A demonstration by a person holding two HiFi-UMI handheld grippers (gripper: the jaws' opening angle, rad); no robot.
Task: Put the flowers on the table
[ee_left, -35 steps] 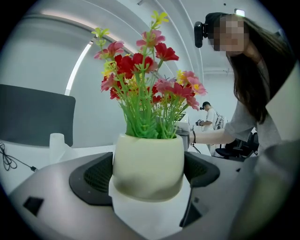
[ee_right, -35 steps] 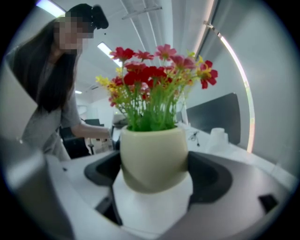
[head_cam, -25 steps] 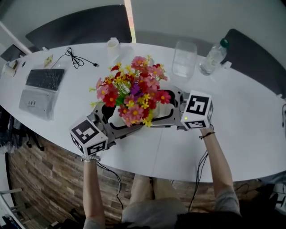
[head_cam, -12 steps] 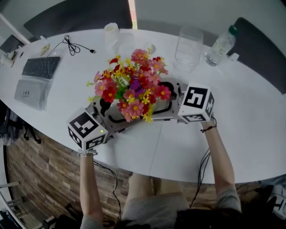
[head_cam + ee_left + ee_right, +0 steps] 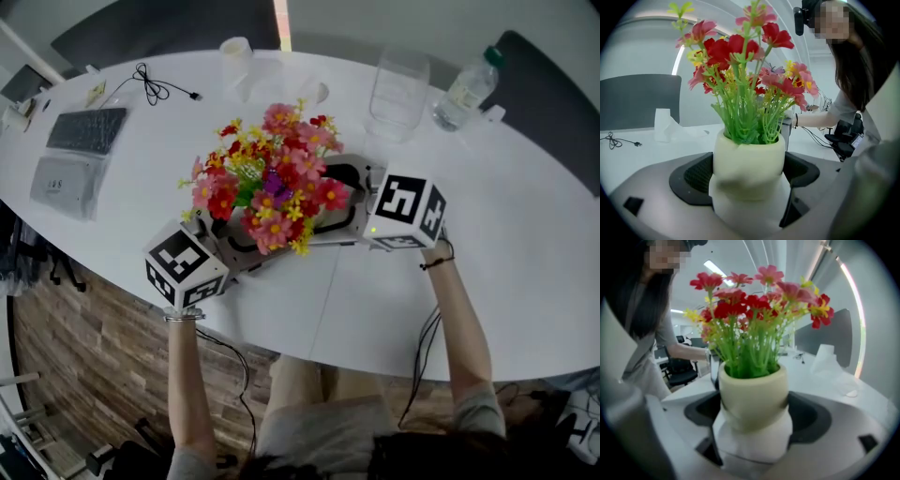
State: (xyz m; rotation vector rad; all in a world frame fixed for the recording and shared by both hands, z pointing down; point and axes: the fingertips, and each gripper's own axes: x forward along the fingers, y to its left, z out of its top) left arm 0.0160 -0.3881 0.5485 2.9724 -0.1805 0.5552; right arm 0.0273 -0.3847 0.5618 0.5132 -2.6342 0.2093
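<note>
Both claws are closed on one pot from opposite sides: my left claw [image 5: 747, 180] pinches it across the narrow waist, and my right claw [image 5: 752, 420] pinches it at the same height, each pair of jaws pressed against its flanks. From the head view they meet under the blooms, over the near part of the white worktop [image 5: 487, 272], which is the biggest thing around and has plenty of bare surface close by.

Next in size is the bunch of flowers [image 5: 272, 178], red, pink and yellow on stiff green stems, standing upright out of the cream pot [image 5: 749, 159]. The pot's base is hidden behind my own claws, so I cannot tell whether it touches the worktop or hangs just above it.

I judge the load to be light, but top-heavy with that wide spray. The stems look like plastic, springy and useless to hold by. The pot looks smooth and rounded, so it could slip; the waist under the bulging upper lip is the right place to grip, since the lip would catch on my jaws. It may be brittle, so I would set it down softly and level.

Well apart at the far side lie a keyboard [image 5: 86, 129], a clear jar [image 5: 398, 89], a water bottle [image 5: 466, 86] and a thin black cable [image 5: 155, 89]
</note>
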